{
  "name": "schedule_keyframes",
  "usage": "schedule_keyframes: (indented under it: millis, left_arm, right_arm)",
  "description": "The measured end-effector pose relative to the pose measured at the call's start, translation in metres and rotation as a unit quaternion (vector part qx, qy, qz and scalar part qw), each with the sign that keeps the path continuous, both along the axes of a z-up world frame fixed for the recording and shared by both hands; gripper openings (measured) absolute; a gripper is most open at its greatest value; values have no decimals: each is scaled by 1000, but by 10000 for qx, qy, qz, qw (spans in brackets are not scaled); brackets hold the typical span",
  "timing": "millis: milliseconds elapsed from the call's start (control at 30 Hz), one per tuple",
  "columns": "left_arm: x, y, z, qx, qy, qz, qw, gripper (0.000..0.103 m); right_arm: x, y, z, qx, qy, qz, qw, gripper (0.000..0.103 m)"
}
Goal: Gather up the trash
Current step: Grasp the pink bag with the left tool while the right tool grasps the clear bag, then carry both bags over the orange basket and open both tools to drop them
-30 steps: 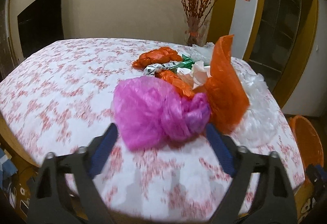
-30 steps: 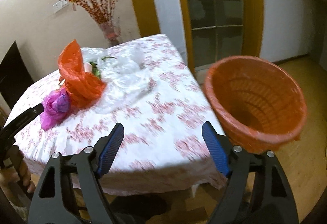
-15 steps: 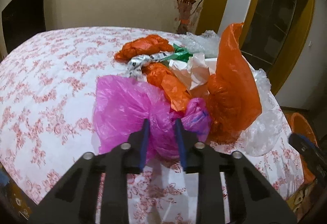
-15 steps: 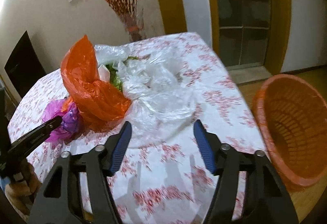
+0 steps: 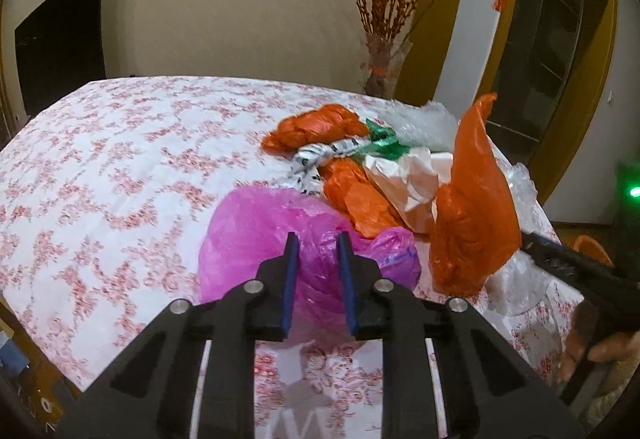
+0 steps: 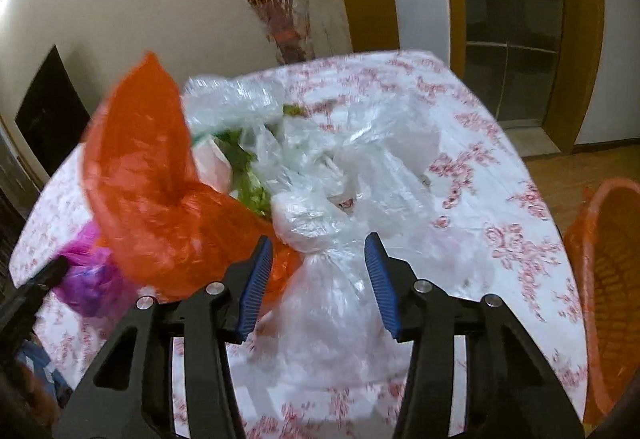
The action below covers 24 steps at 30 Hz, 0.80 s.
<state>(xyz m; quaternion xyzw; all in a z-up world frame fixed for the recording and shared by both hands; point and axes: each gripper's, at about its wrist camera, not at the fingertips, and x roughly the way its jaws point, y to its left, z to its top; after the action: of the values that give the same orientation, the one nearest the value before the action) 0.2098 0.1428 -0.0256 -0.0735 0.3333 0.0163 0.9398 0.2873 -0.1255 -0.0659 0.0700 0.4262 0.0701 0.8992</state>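
A pile of crumpled plastic bags lies on the floral tablecloth (image 5: 100,167). My left gripper (image 5: 318,259) is shut on the pink bag (image 5: 256,235) at the pile's near side. A tall orange bag (image 5: 472,215) stands right of it, with more orange, green and white scraps behind. In the right wrist view my right gripper (image 6: 320,267) is open, its fingers on either side of the clear plastic bag (image 6: 332,231). The orange bag (image 6: 148,191) and the pink bag (image 6: 86,275) lie to its left. The orange basket (image 6: 604,291) stands on the floor at the right.
A vase of red twigs (image 5: 384,63) stands at the table's far edge. The right gripper's body (image 5: 580,275) and the hand holding it show at the right of the left wrist view. A wooden door frame (image 6: 572,39) is behind the table.
My left gripper closed from wide open onto the pink bag. My right gripper swung from the basket to the pile and now straddles the clear bag, its fingers somewhat narrower.
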Motion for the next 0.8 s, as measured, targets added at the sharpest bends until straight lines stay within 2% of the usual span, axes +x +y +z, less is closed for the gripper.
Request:
schedule_keyframes:
  millis: [33,67,100,133,200,400,567,800]
  left_arm:
    - [-1,2,2,-2,-20,12,10000,20]
    - [-1,3,3,-3,-38,21,10000,20]
    - [-2,5,5,-10,-64,25,10000,20]
    - [-2,5,5,-15,-79,21,10000,20]
    - [-2,7,6,-45,-87,19,9999,19]
    - [-7,6,15,-118,-139,8,9998,19]
    - [-14,-5,33,-153,-358,-113,9992,18]
    - [-25,-25,58,-191,-611,-341,9974,18]
  right_arm:
    - [3,1,-6,-78,123,-11,9999,47]
    - [2,1,-12,-148,226,-7,9996,37]
    - [0,0,-12,-251,127,-36,9996,25]
    - [-2,1,-13,-316,147,-16,9994,18]
    - [-9,-4,-10,-93,162,45,9998,12]
    - [-35,-16,20,247,-211,94,9994,10]
    - [-52,-27,42,423,-494,97,9978,10]
    - [-66,-44,54,519,-633,4,9966,10]
